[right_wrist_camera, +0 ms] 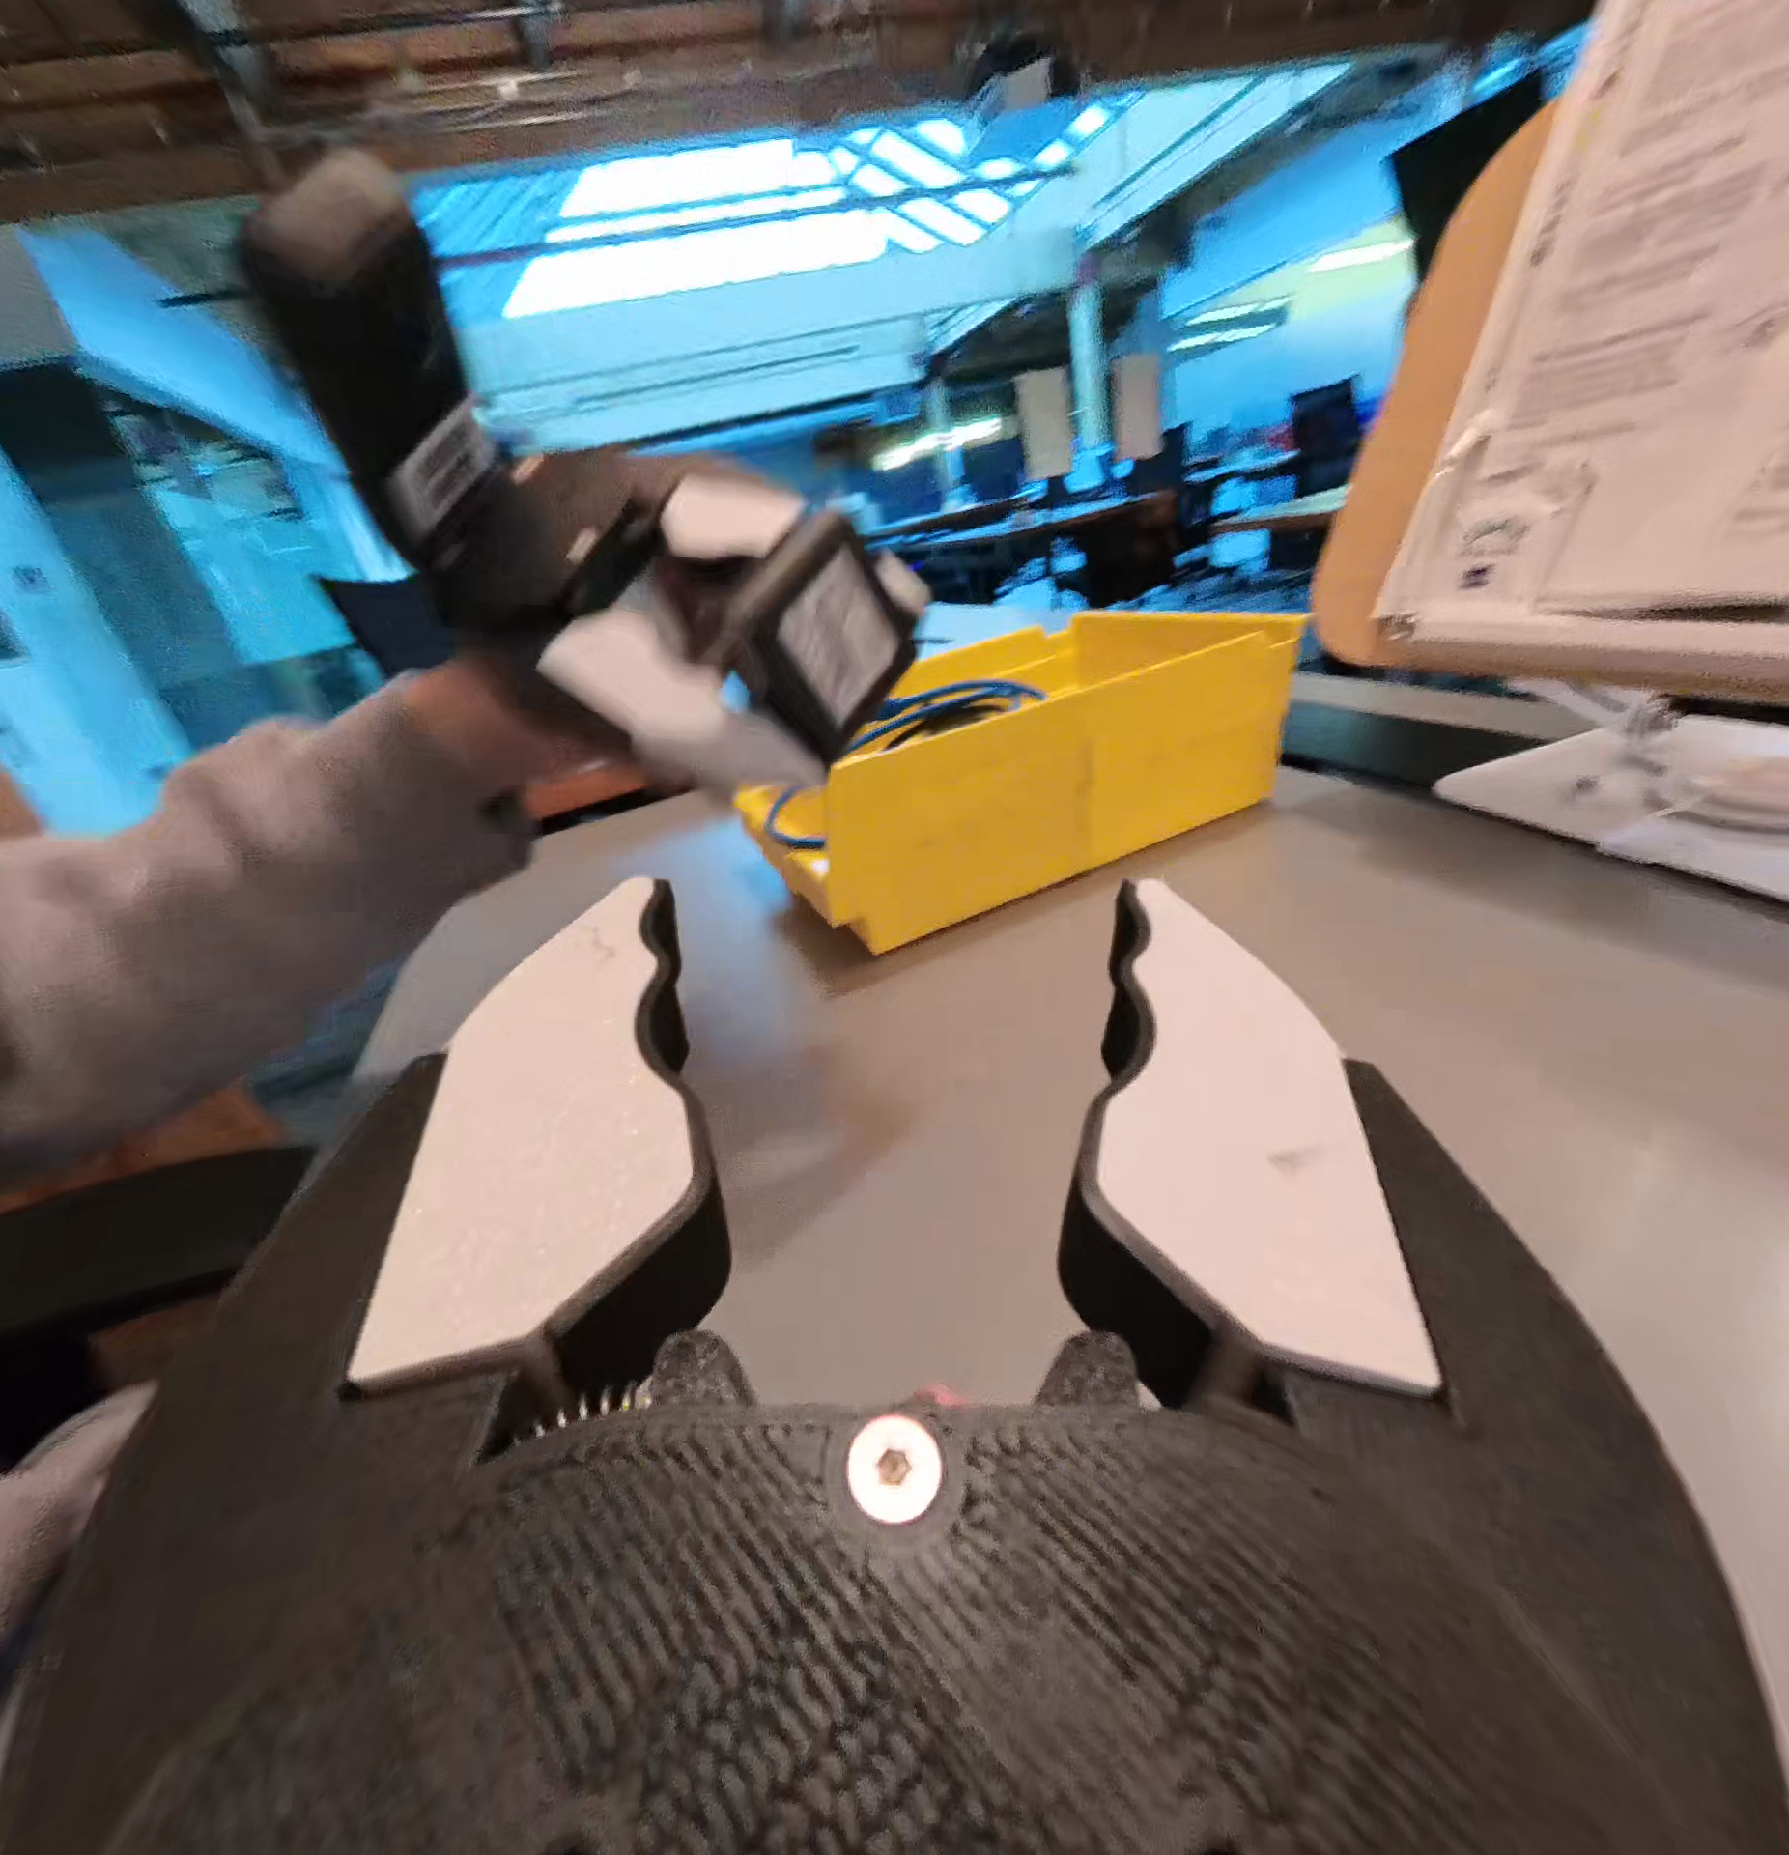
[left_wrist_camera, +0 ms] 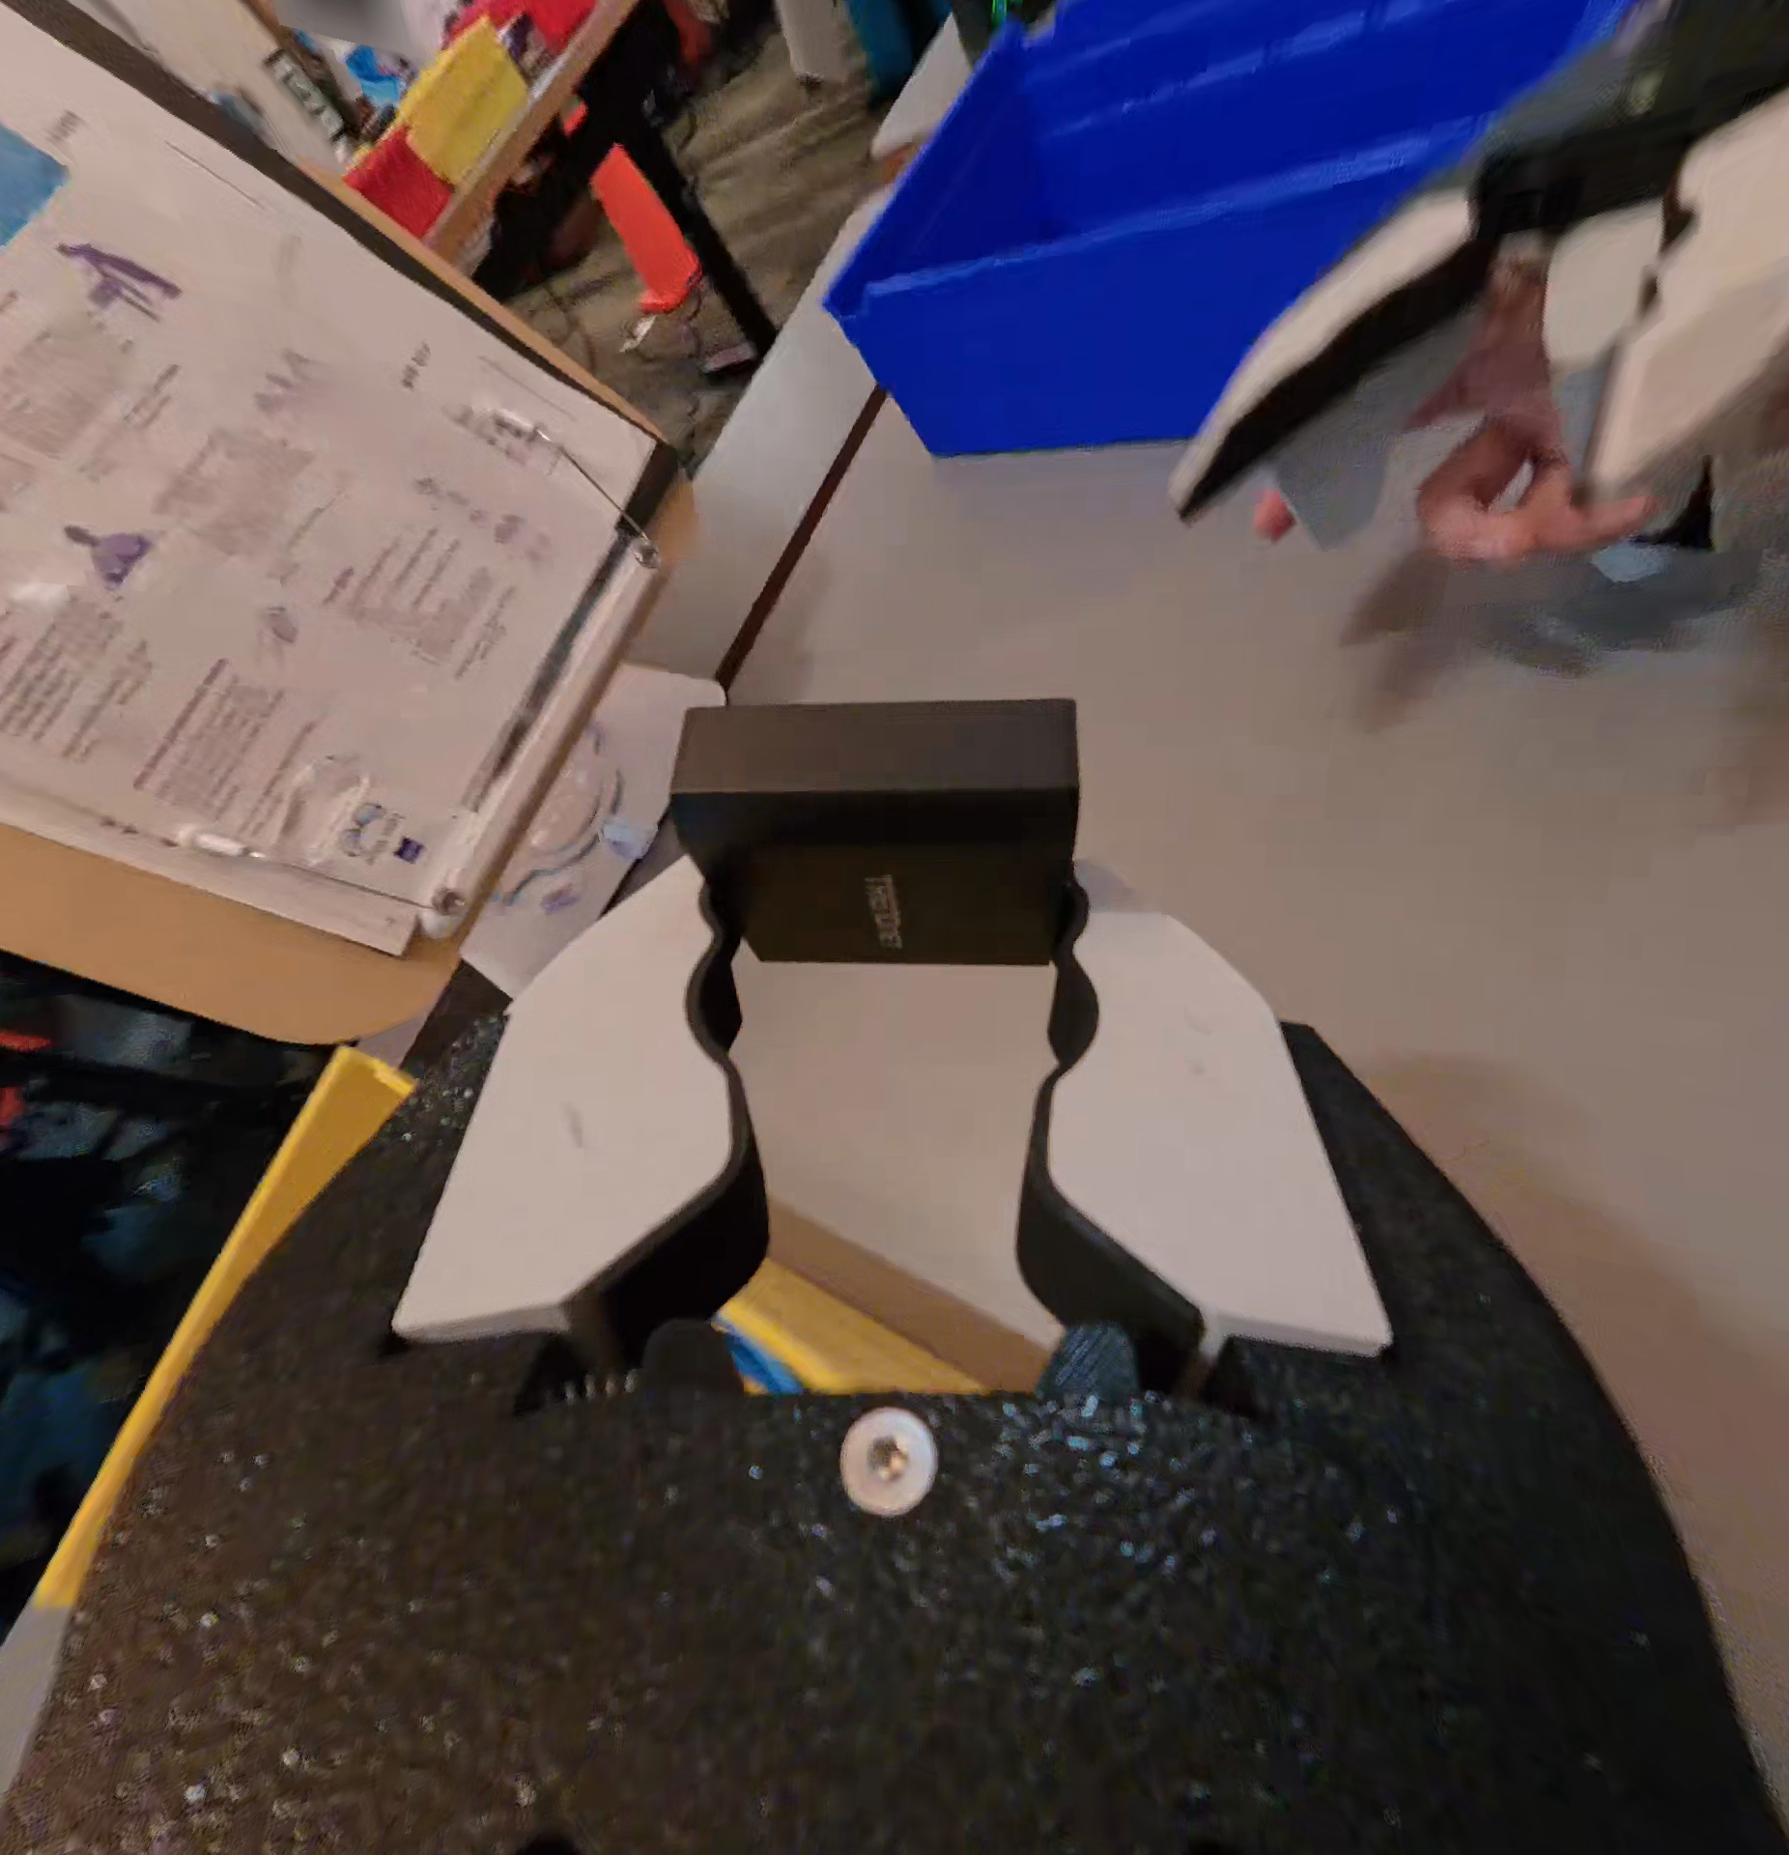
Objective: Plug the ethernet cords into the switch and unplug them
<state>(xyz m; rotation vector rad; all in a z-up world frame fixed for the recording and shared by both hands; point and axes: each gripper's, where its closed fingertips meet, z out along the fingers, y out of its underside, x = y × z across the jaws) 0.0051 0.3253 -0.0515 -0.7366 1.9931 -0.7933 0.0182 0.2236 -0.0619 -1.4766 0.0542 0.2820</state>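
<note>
Black and boxy, the switch (left_wrist_camera: 875,833) is pinched between the left gripper (left_wrist_camera: 885,908) fingertips, lifted above the grey table (left_wrist_camera: 1222,803). Farther right, a yellow bin (right_wrist_camera: 1051,763) holds blue ethernet cords (right_wrist_camera: 931,708). The right gripper (right_wrist_camera: 892,903) hovers spread wide, empty.

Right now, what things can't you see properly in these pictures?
- Switch, left wrist view: its ports face away, so plugged or empty is hidden.
- Blue cords, right wrist view: the yellow bin wall and the left gripper cover most of them; plug ends unseen.
- Right gripper, left wrist view: blurred and cut by the picture edge.
- Papers, both views: too blurred to make out.
</note>
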